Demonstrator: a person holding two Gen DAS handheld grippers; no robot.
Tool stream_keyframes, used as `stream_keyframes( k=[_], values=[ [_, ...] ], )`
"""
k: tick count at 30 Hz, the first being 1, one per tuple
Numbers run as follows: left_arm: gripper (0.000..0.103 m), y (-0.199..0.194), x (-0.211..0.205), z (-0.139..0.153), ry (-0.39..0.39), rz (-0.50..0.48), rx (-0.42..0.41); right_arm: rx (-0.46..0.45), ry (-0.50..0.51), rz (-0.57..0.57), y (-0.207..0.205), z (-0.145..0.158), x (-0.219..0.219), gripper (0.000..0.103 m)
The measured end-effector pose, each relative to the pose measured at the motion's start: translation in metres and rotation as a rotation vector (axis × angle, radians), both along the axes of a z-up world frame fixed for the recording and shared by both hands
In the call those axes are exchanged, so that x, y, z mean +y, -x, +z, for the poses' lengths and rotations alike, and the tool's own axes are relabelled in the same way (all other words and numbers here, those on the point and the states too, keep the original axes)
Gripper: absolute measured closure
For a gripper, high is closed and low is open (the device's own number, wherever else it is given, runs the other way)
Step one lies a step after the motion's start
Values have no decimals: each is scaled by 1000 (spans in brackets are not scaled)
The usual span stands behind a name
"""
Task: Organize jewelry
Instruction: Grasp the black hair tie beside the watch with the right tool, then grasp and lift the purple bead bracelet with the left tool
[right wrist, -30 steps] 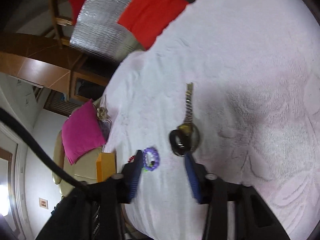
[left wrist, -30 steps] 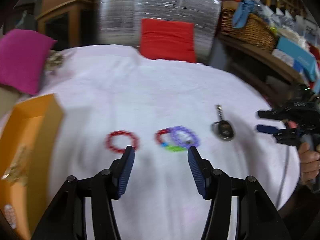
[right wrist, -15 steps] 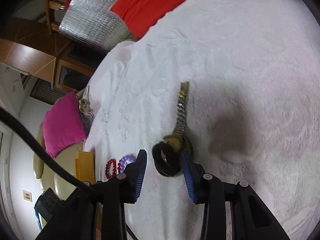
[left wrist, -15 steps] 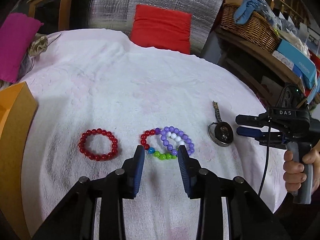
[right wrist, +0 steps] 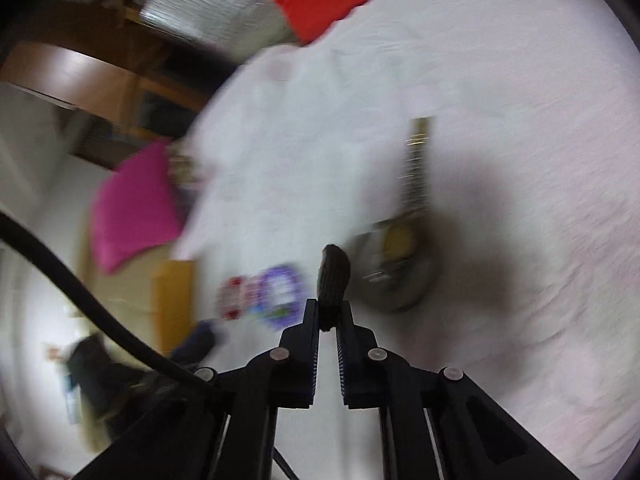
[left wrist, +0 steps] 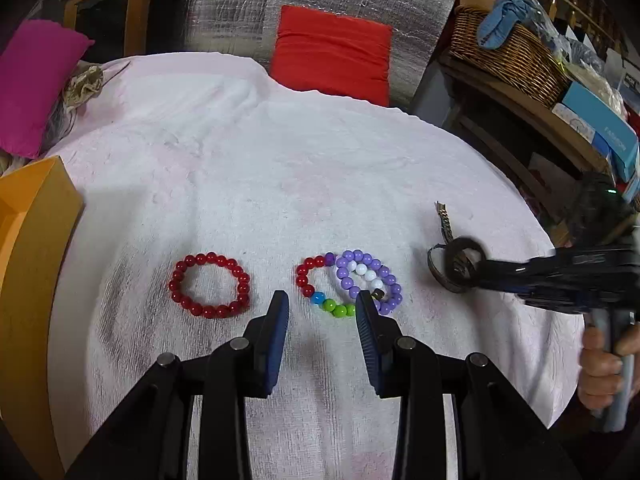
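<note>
Right gripper jaws have just clamped shut on the watch near the bench's right edge. Left gripper hovers part-open, empty, over the multicolour bracelet; next: probably lift the watch clear.

Right wrist view: smeared by motion throughout — edges of everything are soft.
Watch: its face and metal band are blurred; no dial detail can be read.
Dark strap piece: its lower end is buried between the right claw tips, and its join to the case is unclear.
Beaded bracelets: only red and purple smudges; single beads cannot be told apart.
Orange box: cut off by the left edge of the left wrist view — its contents are unseen.
Multicoloured bracelet: its near right beads are hidden behind a left claw finger.
Hand: cropped at the right edge.
</note>
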State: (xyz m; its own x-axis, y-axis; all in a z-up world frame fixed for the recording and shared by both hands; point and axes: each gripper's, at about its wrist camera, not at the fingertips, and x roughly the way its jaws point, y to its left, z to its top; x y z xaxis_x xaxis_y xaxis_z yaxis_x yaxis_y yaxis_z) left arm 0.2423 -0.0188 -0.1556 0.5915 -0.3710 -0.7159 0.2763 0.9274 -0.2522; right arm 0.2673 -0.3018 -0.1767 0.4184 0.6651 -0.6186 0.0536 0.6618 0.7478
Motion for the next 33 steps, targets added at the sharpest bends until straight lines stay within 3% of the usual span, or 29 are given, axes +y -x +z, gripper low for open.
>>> stream_keyframes(
  k=[5,12,24,33],
  values=[
    [68,0,-5,-1,4,-15,6,-70,-63,-82,13,14,-32,94],
    [61,-3,-23,-9,9,-72,38,40,15,-209,19,-6,-77,94],
    [59,-20,-54,-18,2,-125,57,106,23,-209,22,-23,-95,94],
    [60,-36,-56,-25,11,-76,102,114,26,-200,24,-23,-93,94]
  ],
)
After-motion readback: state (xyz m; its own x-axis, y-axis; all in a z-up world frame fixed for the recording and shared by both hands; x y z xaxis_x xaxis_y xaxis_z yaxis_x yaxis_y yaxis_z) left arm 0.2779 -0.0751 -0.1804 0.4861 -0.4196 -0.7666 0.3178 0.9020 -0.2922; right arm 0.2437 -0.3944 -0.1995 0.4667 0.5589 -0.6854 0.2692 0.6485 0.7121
